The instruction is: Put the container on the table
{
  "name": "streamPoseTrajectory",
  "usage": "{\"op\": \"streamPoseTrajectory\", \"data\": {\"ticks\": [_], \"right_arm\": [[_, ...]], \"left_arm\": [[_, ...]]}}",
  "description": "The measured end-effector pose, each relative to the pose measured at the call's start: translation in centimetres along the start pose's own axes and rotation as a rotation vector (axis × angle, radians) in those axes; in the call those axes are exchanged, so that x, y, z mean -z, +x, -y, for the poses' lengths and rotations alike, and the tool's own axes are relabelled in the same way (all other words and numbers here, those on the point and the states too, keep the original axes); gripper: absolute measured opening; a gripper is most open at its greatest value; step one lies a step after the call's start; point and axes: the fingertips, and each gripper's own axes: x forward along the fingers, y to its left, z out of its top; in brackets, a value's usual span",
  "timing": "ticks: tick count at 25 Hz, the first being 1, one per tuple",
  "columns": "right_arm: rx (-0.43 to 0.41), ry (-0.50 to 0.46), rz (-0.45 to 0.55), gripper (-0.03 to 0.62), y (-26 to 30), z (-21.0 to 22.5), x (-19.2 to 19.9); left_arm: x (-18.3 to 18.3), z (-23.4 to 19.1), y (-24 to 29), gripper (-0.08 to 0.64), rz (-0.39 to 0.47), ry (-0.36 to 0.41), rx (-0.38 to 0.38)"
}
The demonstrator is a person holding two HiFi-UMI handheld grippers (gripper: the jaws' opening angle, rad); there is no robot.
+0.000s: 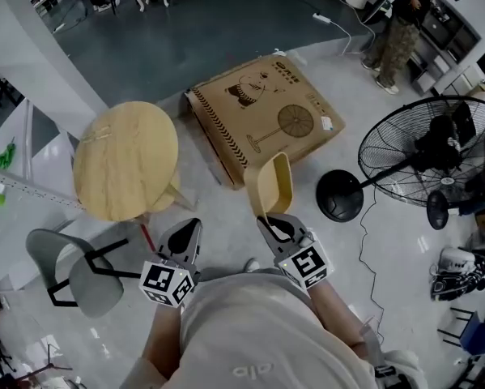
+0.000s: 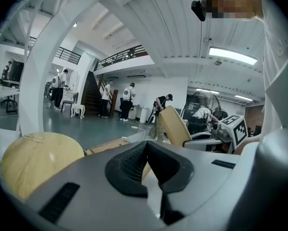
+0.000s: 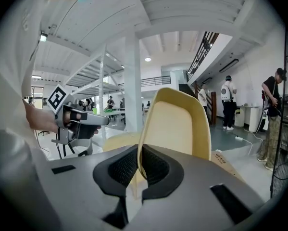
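A pale yellow container (image 1: 273, 186) stands on edge in the air over the floor, with my right gripper (image 1: 268, 221) shut on its rim. In the right gripper view the container's wall (image 3: 180, 124) rises out of the pinch between the black pads of the right gripper (image 3: 140, 160). The round wooden table (image 1: 129, 160) stands to the left of the container, and its top is bare. My left gripper (image 1: 184, 235) hovers near the table's front right edge, shut on nothing. From the left gripper (image 2: 146, 146) I see the table (image 2: 35, 160) at left and the container (image 2: 172, 126) at right.
A flat cardboard box (image 1: 262, 116) printed with a fan lies on the floor behind the container. A black floor fan (image 1: 436, 148) and its round base (image 1: 339, 194) stand at right. A grey chair (image 1: 72, 270) is at lower left. A person (image 1: 396, 23) stands far off.
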Motion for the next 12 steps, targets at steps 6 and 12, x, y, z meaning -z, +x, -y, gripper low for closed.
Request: {"op": "streamPoseTrajectory", "data": {"ticks": [6,12], "right_arm": [[0.0,-0.009,-0.003,0.041,1.1,2.7,-0.2],[0.012,-0.002,-0.009,0.041,5.9,4.1,-1.3]], "left_arm": [[-0.6,-0.5,2.9,0.017,-0.002,-0.008,-0.003],[-1.5,-4.9,5.5,0.017,-0.005,-0.003,0.027]]}}
